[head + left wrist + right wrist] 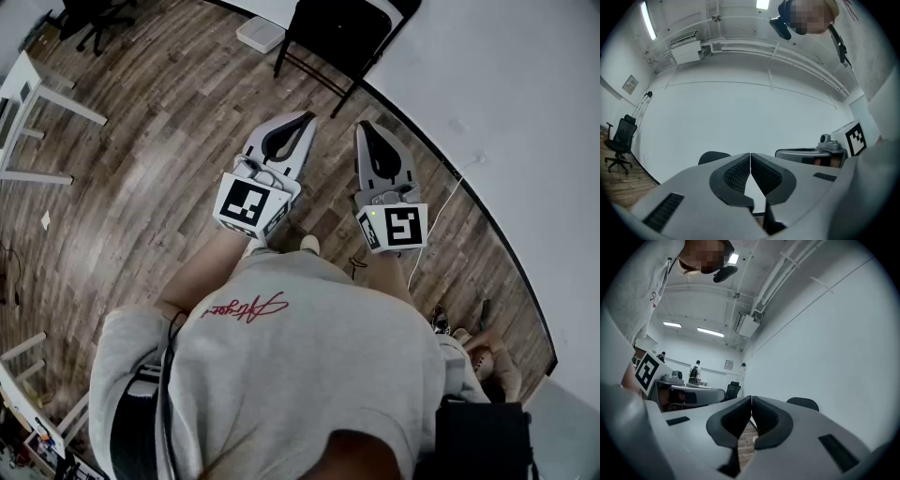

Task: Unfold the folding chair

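A white wall (487, 84) and a wooden plank floor (169, 159) fill the head view. The black folding chair (337, 33) stands where the two meet, against the wall, ahead of both grippers and well apart from them. The left gripper (302, 122) and right gripper (364, 131) point towards it side by side, each with its jaws closed together on nothing. A small white box (260, 35) lies on the floor just beside the chair.
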### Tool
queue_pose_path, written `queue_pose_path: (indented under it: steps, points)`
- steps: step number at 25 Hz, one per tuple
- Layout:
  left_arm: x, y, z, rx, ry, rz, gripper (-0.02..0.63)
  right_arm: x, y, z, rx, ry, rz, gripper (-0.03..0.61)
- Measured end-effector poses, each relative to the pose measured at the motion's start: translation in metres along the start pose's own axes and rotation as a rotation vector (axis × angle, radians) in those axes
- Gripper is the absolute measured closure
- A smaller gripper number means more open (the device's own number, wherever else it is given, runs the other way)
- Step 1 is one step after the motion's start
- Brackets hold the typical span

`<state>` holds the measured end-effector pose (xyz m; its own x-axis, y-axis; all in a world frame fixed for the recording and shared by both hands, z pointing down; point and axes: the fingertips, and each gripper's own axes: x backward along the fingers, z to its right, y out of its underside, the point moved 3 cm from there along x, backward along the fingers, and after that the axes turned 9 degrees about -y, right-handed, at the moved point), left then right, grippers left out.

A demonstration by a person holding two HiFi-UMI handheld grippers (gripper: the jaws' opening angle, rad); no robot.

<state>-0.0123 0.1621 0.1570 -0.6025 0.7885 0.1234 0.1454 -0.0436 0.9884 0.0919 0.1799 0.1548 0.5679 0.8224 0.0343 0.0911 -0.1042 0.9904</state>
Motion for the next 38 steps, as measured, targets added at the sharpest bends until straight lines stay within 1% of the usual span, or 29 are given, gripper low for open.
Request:
queue_pose_path:
  steps: [4,13,17,20,23,26,28,30,34,38]
  points:
    - [0.0,-0.004,0.004,0.023,-0.005,0.003,0.597,0.006,-0.005,0.002,0.016,0.012,0.006,0.561]
    - [0.008,-0.007,0.014,-0.019,0.004,0.019,0.597,0.013,-0.008,-0.003,0.02,0.007,0.009,0.561]
    - [0.01,-0.005,0.02,-0.019,0.009,0.017,0.597,0.017,-0.008,-0.004,0.022,0.012,0.012,0.561]
    - [0.01,-0.004,0.024,-0.017,0.005,0.016,0.597,0.019,-0.007,-0.003,0.001,-0.009,0.015,0.561]
    - [0.004,-0.002,0.027,-0.01,-0.008,0.01,0.597,0.022,-0.008,0.0,-0.017,-0.032,0.049,0.56]
    - [-0.005,0.0,0.033,-0.009,-0.016,0.008,0.597,0.026,-0.012,0.012,0.006,-0.003,0.064,0.56]
    - [-0.013,0.001,0.038,-0.009,-0.023,0.01,0.597,0.031,-0.017,0.026,0.005,0.024,0.11,0.56]
    - [-0.021,0.004,0.045,-0.006,-0.029,0.011,0.597,0.036,-0.019,0.039,0.002,0.006,0.137,0.56]
    - [-0.035,0.007,0.055,-0.012,-0.052,0.019,0.597,0.036,-0.013,0.057,0.034,-0.051,0.108,0.56]
    - [-0.057,0.011,0.056,-0.013,-0.067,0.011,0.597,0.029,-0.001,0.08,0.017,-0.054,0.099,0.56]
